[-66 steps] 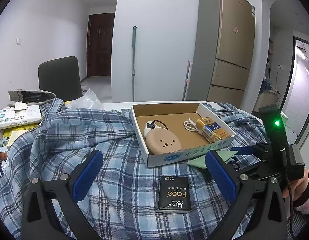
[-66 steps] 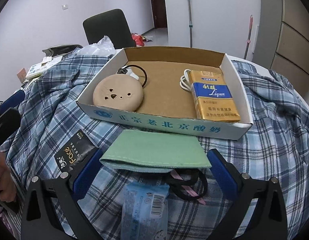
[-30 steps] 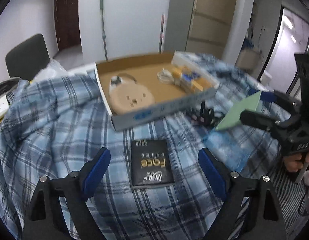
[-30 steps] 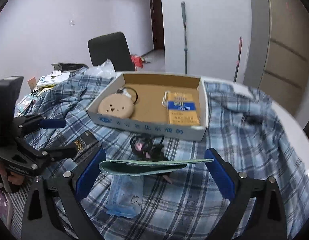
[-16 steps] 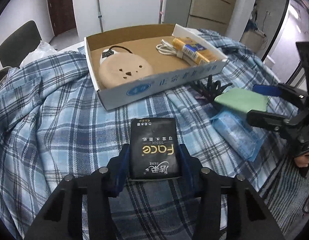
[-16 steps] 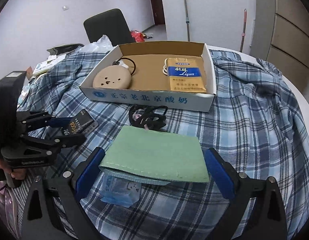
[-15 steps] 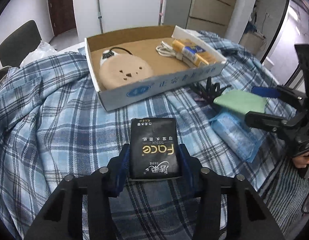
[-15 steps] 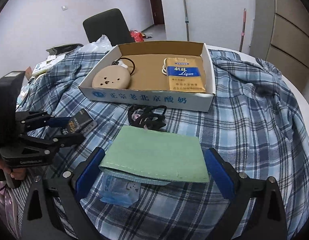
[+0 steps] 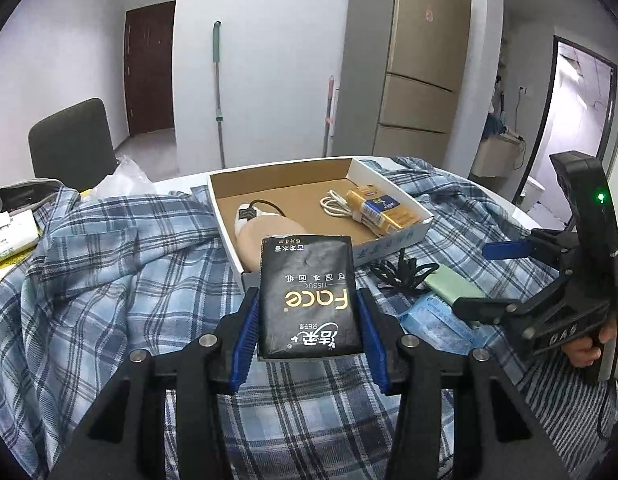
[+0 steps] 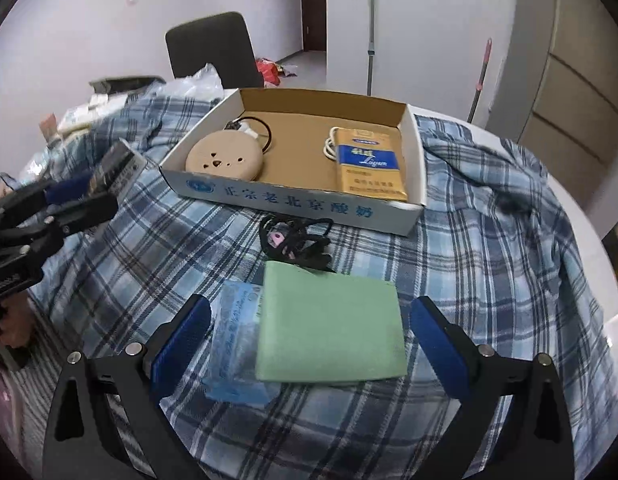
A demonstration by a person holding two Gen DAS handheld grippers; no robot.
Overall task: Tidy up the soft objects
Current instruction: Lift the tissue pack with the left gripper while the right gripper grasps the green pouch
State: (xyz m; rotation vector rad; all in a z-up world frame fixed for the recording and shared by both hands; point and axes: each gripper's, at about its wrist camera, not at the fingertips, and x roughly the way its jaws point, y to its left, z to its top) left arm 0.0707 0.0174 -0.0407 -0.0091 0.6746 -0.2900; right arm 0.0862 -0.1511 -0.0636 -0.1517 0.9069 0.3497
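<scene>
My left gripper (image 9: 307,320) is shut on a black tissue pack (image 9: 307,298) and holds it lifted above the plaid cloth, in front of the cardboard box (image 9: 229,216). It also shows at the left of the right wrist view (image 10: 105,184). My right gripper (image 10: 309,332) is open around a folded green cloth (image 10: 331,330), which lies on the plaid cloth and partly over a blue tissue packet (image 10: 233,344). The green cloth touches neither finger. The right gripper also shows in the left wrist view (image 9: 493,276).
The box (image 10: 293,196) holds a round beige warmer (image 10: 225,158), a white cable and a yellow carton (image 10: 369,164). A black hair tie bundle (image 10: 295,242) lies between box and green cloth. A chair (image 10: 213,50) stands behind the table; clutter sits at the left edge.
My left gripper has lifted the tissue pack off the cloth and tilted up. The green cloth now lies flat on the table, free between my open right fingers.
</scene>
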